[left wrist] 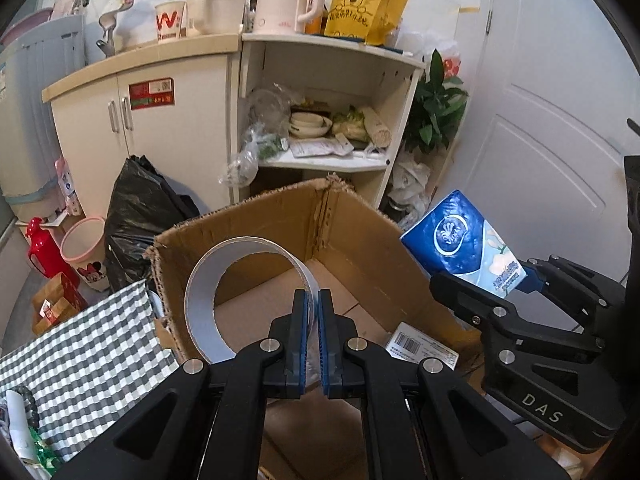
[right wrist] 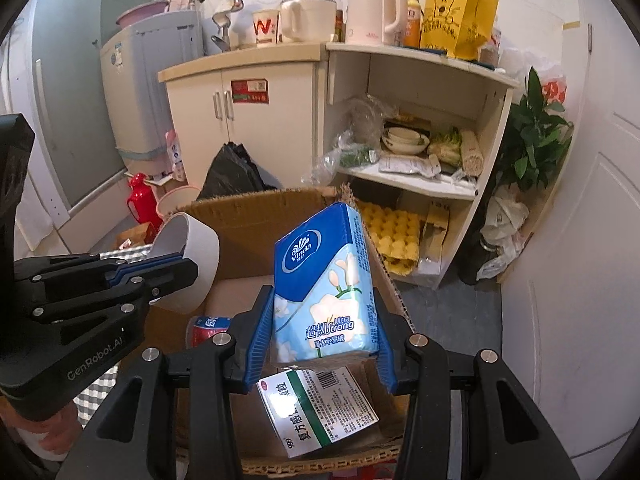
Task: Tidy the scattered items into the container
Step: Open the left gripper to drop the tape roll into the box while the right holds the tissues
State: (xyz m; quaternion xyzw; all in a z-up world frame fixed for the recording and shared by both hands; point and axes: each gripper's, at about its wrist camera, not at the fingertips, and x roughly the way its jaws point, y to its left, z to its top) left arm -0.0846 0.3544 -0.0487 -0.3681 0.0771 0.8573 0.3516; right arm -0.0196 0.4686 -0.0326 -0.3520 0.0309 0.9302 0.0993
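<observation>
partly hidden can in box, behind left claw

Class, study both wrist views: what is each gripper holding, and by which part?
Left gripper: roll of tape, pinched through its wall. Right gripper: Vinda tissue pack, clamped across its lower sides.

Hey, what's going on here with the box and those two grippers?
Someone is tidying loose items into an open cardboard box with two handheld grippers. The left gripper is shut on the rim of a white tape roll, held over the box. The right gripper is shut on a blue tissue pack, also held above the box. A medicine box and a red can already lie inside. Neither held item has been let go yet.
</observation>
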